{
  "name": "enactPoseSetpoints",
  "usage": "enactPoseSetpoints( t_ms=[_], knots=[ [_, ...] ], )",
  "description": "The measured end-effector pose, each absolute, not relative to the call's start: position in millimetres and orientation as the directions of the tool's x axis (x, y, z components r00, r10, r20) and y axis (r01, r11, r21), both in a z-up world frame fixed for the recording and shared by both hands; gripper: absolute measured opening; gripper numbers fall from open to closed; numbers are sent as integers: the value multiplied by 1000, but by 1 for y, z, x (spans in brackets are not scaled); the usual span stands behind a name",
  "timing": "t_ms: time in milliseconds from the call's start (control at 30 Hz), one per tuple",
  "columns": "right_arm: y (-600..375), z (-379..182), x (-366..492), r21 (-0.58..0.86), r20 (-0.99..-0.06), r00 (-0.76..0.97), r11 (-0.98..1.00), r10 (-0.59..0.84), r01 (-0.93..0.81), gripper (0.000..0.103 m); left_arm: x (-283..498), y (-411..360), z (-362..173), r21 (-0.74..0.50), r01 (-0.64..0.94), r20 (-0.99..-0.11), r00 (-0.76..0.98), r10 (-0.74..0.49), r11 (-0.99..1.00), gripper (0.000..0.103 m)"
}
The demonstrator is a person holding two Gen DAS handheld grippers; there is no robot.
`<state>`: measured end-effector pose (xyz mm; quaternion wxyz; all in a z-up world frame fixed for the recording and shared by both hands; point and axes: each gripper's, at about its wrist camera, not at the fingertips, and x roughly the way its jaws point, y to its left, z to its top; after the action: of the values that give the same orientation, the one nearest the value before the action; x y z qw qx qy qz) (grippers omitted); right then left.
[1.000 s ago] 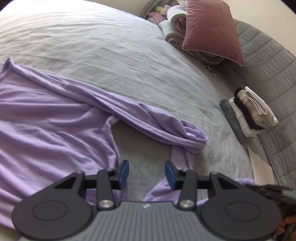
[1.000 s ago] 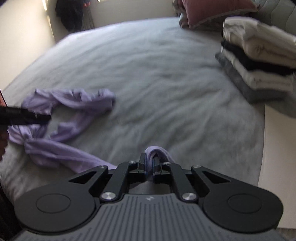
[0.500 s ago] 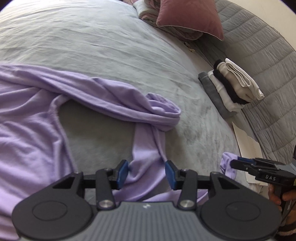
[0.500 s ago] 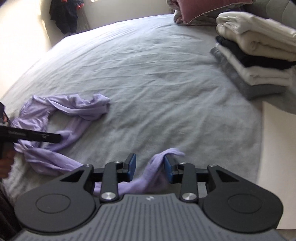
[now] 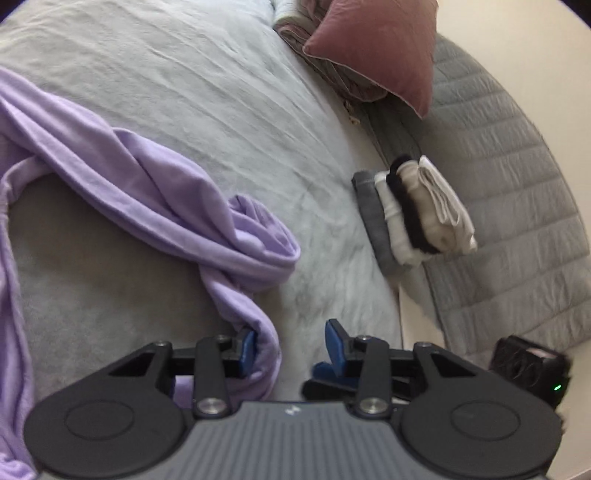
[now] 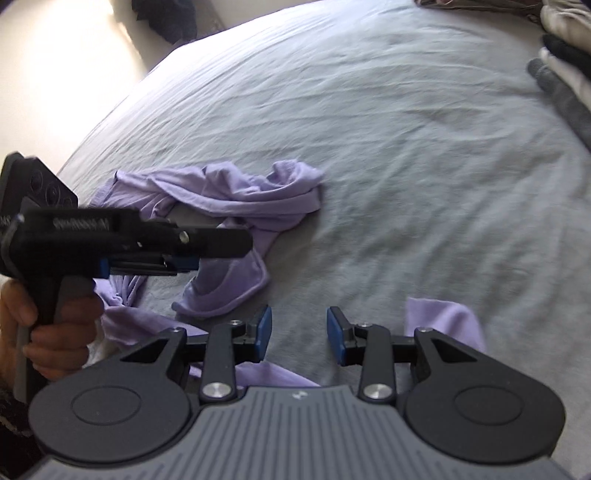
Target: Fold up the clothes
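A lilac garment (image 5: 155,199) lies crumpled and twisted on the grey bed (image 5: 192,74). It also shows in the right wrist view (image 6: 240,199). My left gripper (image 5: 291,345) is open, low over the bed; a fold of the lilac cloth touches its left pad (image 5: 248,349). From the right wrist view the left gripper (image 6: 221,242) appears side-on over the garment. My right gripper (image 6: 298,334) is open and empty; a loose lilac end (image 6: 443,319) lies just right of it.
A stack of folded clothes (image 5: 413,214) sits at the bed's right edge, also in the right wrist view (image 6: 565,70). A dusky pink pillow (image 5: 376,48) leans on the quilted grey headboard (image 5: 517,184). Dark clothing (image 6: 166,18) hangs at the far wall.
My right gripper opened and let go of the lilac cloth end, which now lies on the bed. My left gripper moved right along the garment until its sleeve reached the left pad.
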<state>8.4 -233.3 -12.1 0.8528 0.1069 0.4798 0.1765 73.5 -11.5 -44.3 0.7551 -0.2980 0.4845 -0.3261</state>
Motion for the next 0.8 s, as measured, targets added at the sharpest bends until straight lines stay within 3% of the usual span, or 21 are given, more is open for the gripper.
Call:
enactPoseSetpoints(
  t_ms=[300, 500, 633, 800],
  knots=[
    [-211, -18, 27, 373, -773, 470, 905, 425, -205, 37, 78, 8, -21, -711, 206, -568, 396, -722, 673, 54],
    [-198, -22, 30, 279, -778, 506, 927, 371, -250, 7, 85, 32, -15, -670, 136, -593, 495, -636, 730, 55],
    [-201, -16, 31, 259, -770, 532, 935, 351, -241, 3, 86, 44, -10, -638, 87, -605, 559, -567, 765, 55],
    [-219, 6, 31, 154, -729, 640, 969, 244, -193, 3, 86, 57, -6, -583, 30, -633, 610, -477, 812, 64]
  ],
)
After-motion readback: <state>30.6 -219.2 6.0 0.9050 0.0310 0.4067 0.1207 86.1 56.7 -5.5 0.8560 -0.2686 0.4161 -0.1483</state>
